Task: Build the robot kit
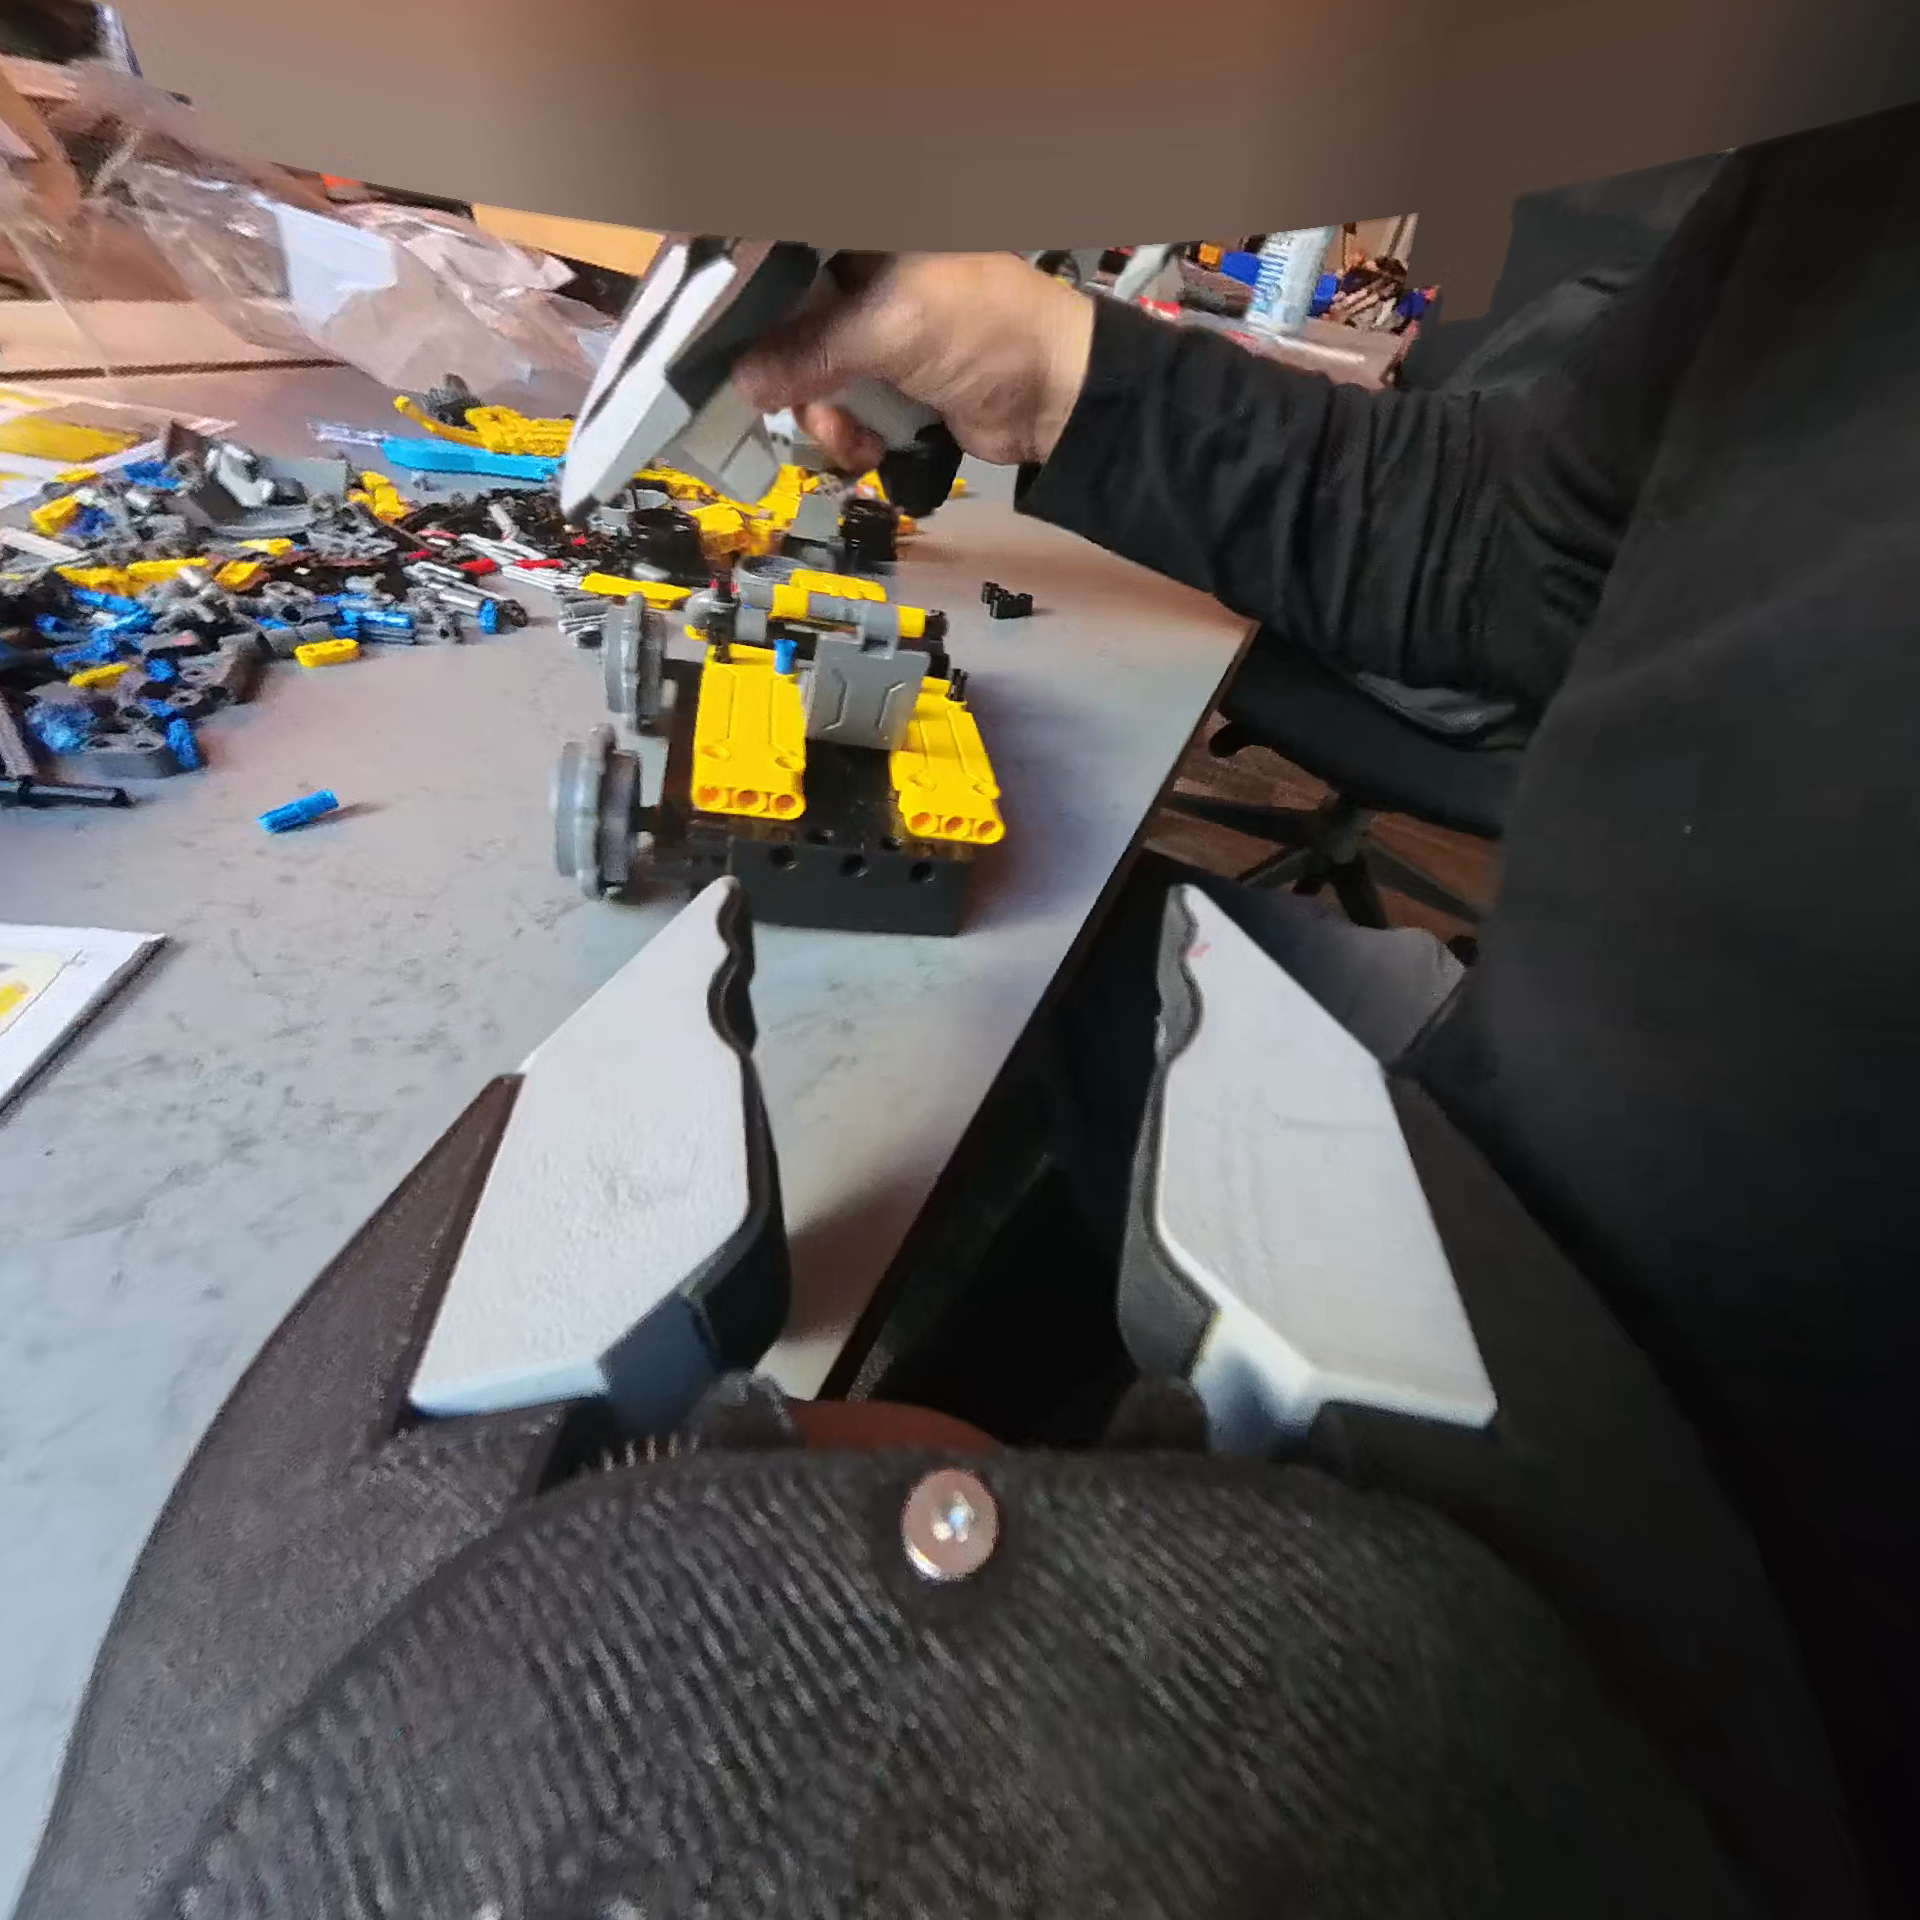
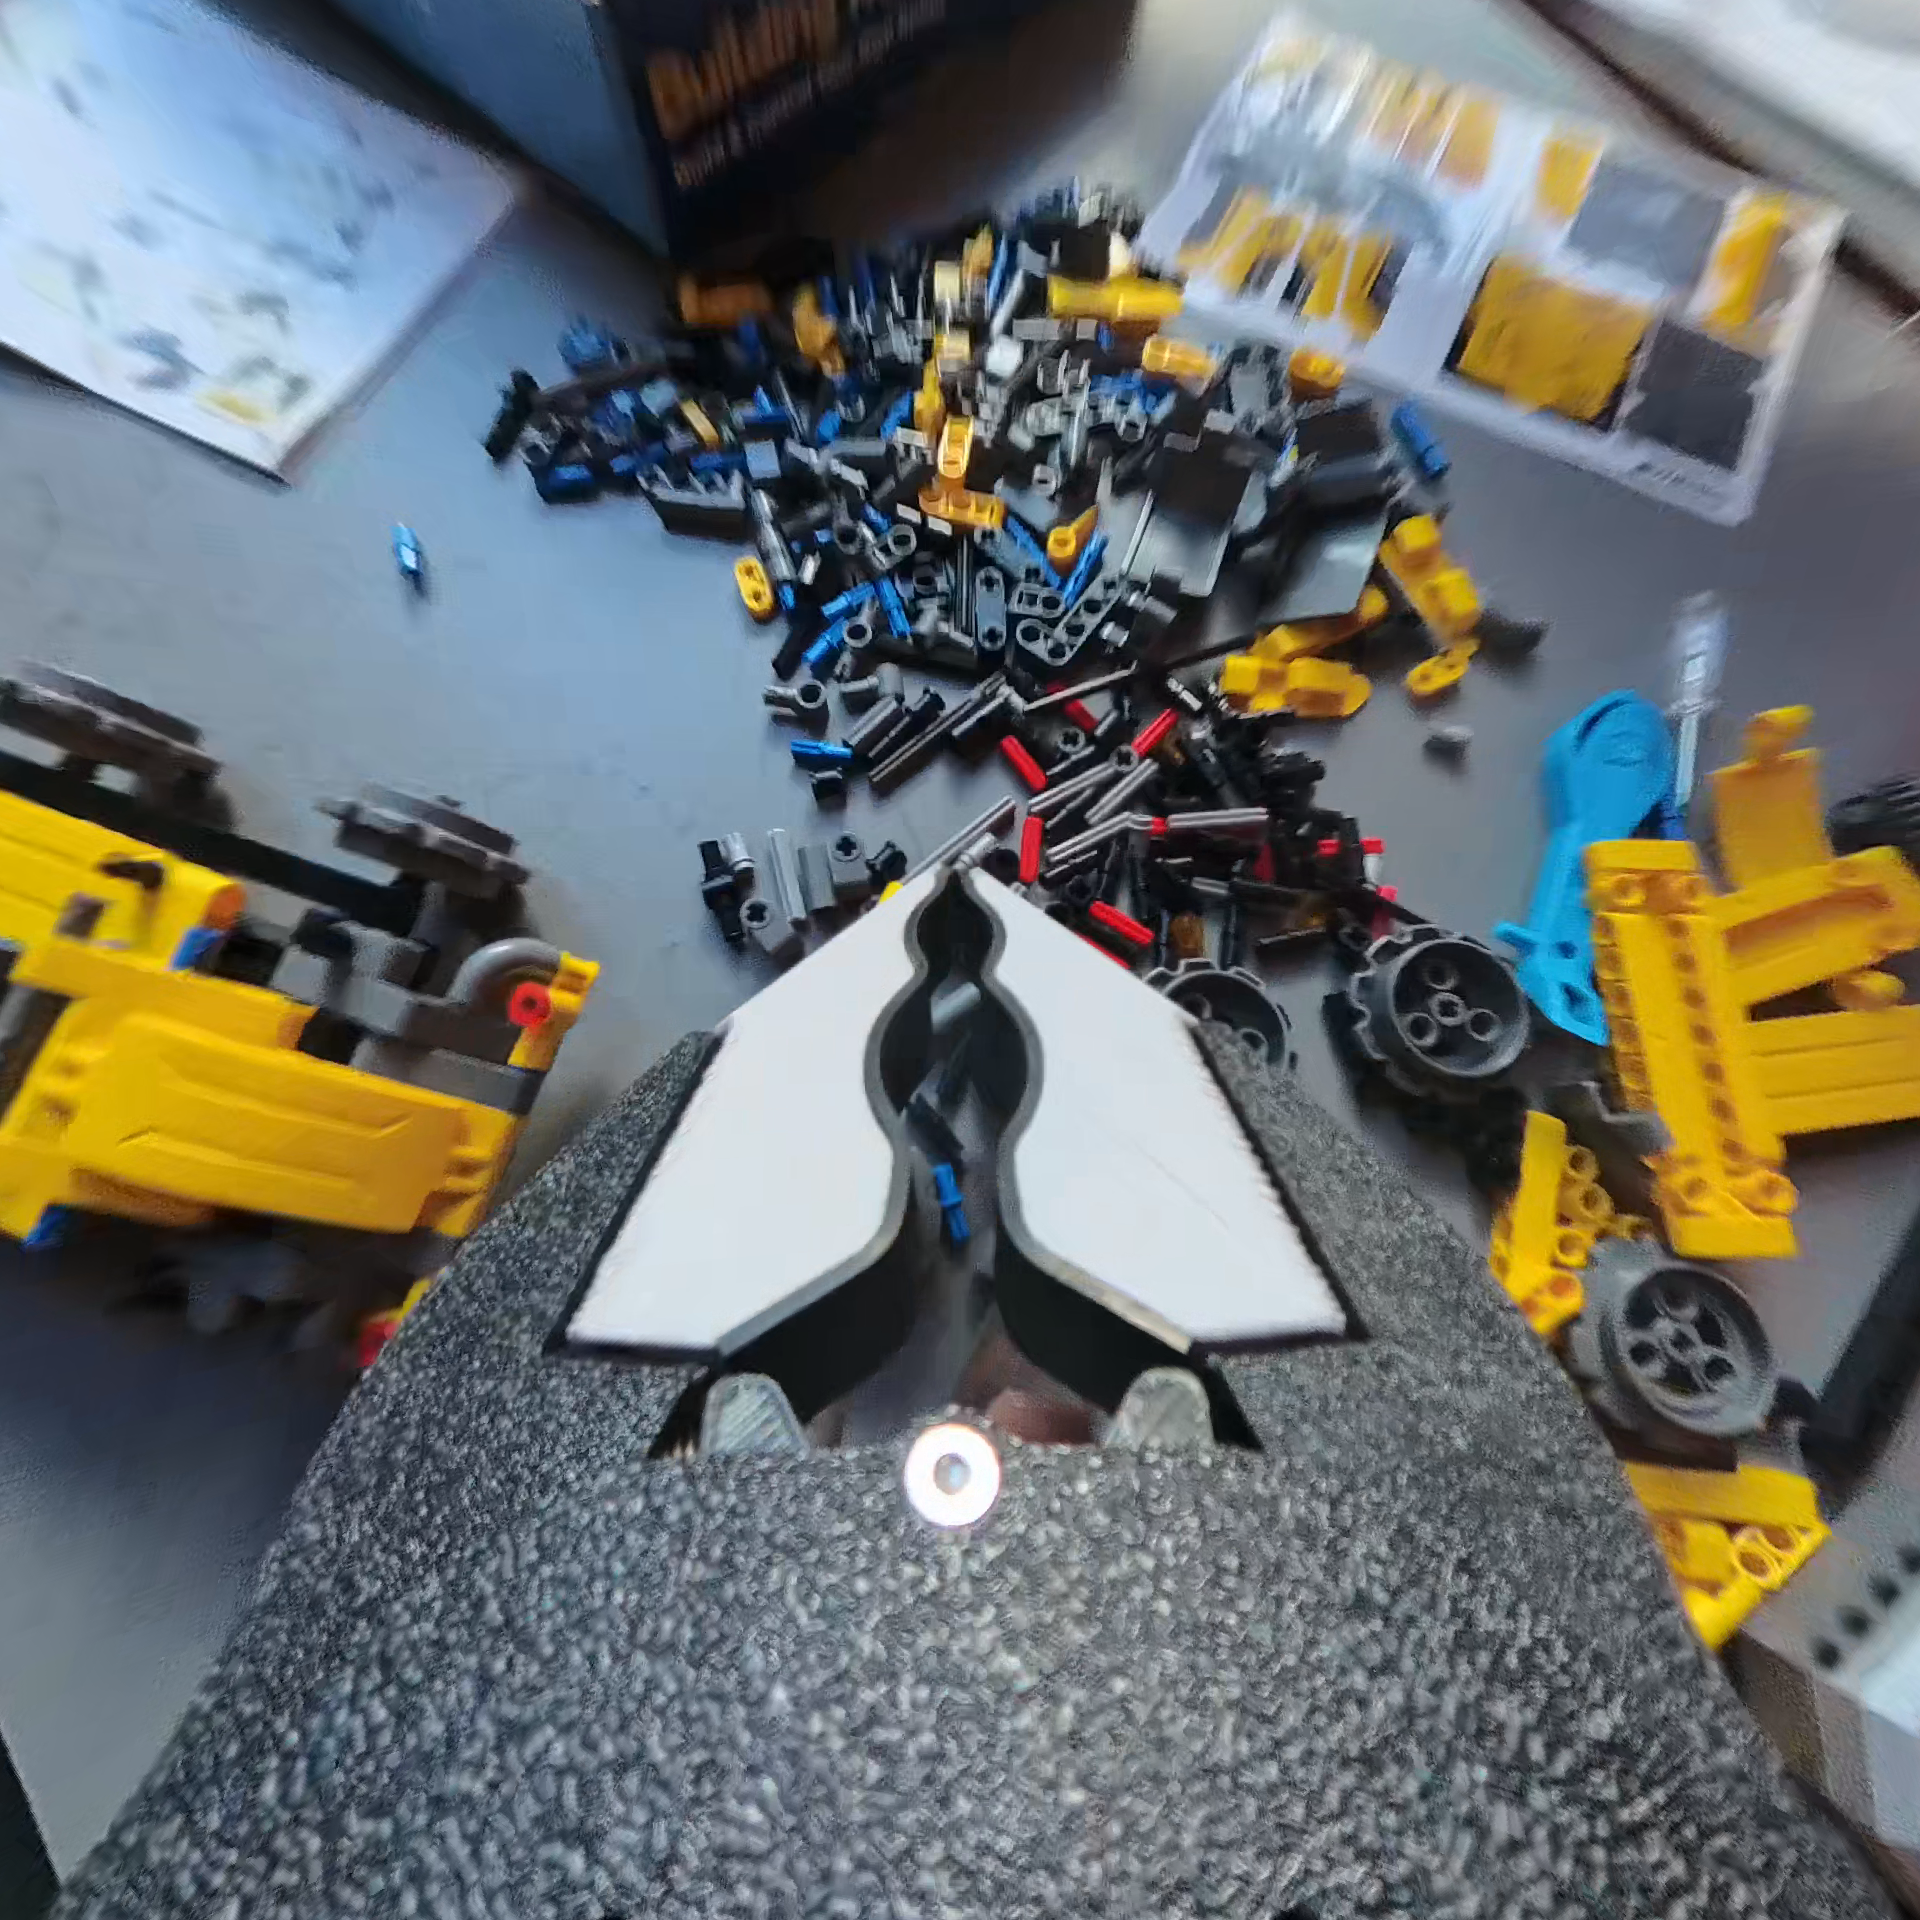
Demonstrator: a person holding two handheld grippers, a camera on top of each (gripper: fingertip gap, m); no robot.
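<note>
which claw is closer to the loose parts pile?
Right. The right claw hangs shut directly over the loose parts pile; the left claw sits open at the table edge, behind the yellow model.

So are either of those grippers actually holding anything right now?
The left gripper is open and holds nothing. The right gripper has its tips together over the pile of loose pieces; whether a piece is pinched there cannot be told.

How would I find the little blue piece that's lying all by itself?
Start at the half-built yellow vehicle near the grey table's edge, then look toward the big pile of loose parts. In the bare gap just short of the pile lies a small blue pin, the only piece with nothing touching it.
</note>
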